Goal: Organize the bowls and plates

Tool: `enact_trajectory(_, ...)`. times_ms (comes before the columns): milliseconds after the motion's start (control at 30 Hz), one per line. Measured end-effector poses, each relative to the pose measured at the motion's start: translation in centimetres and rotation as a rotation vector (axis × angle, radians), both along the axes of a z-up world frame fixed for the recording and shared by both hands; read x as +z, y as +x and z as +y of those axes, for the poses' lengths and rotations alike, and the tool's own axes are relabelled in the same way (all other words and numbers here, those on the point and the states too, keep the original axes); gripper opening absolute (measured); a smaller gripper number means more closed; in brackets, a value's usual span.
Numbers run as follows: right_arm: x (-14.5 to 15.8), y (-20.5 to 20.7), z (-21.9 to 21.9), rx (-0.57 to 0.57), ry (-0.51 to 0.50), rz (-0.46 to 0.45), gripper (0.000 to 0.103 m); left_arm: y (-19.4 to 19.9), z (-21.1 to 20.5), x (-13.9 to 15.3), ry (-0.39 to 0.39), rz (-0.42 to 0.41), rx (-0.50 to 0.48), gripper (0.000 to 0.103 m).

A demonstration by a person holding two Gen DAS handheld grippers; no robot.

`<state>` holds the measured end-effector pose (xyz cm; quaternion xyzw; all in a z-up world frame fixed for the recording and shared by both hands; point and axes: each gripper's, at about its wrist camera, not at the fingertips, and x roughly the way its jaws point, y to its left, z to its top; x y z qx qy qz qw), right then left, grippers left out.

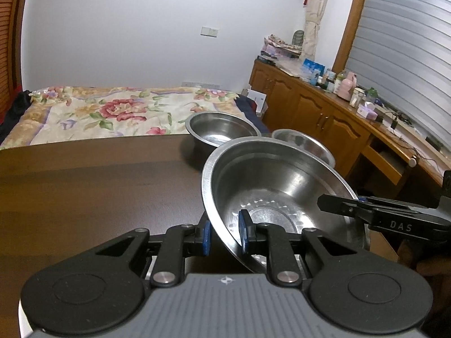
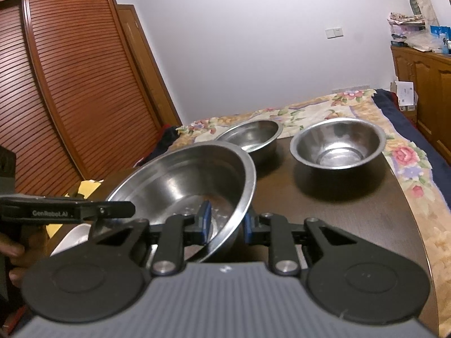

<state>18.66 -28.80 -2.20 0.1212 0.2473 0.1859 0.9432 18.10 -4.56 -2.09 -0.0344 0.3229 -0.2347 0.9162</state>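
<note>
A large steel bowl (image 1: pixel 270 186) (image 2: pixel 180 180) hangs tilted over the dark wooden table (image 1: pixel 84 197) (image 2: pixel 366 225), held from two sides. My left gripper (image 1: pixel 225 235) is shut on its near rim, one blue pad inside and one outside. My right gripper (image 2: pixel 225 224) clamps the opposite rim the same way. Each view shows the other gripper's black finger (image 1: pixel 338 207) (image 2: pixel 112 211) at the bowl's far edge. Two smaller steel bowls stand upright behind: a medium one (image 1: pixel 222 129) (image 2: pixel 251 135) and a deeper one (image 1: pixel 304 143) (image 2: pixel 338 143).
A bed with a floral blanket (image 1: pixel 112 109) (image 2: pixel 408 152) borders the table's far side. A wooden cabinet (image 1: pixel 324 112) crowded with small items runs along the right. A slatted wardrobe (image 2: pixel 70 84) stands left. A pale rounded object (image 2: pixel 73 239) lies low beside the big bowl.
</note>
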Motion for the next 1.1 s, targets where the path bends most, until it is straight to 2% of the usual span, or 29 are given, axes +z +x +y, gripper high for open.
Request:
enact_trajectory(500, -0.8, -3.6, -0.7, -0.010, 0.011, 0.049, 0.025, -4.6, 0.1, -0.9, -0.017, 0.019, -0.037, 0.023)
enact_trajectory(1100, -2.2, -4.6, -0.3, -0.011, -0.001, 0.087, 0.026, -5.8, 0.1, -3.0, 0.000, 0.059, -0.043, 0.024)
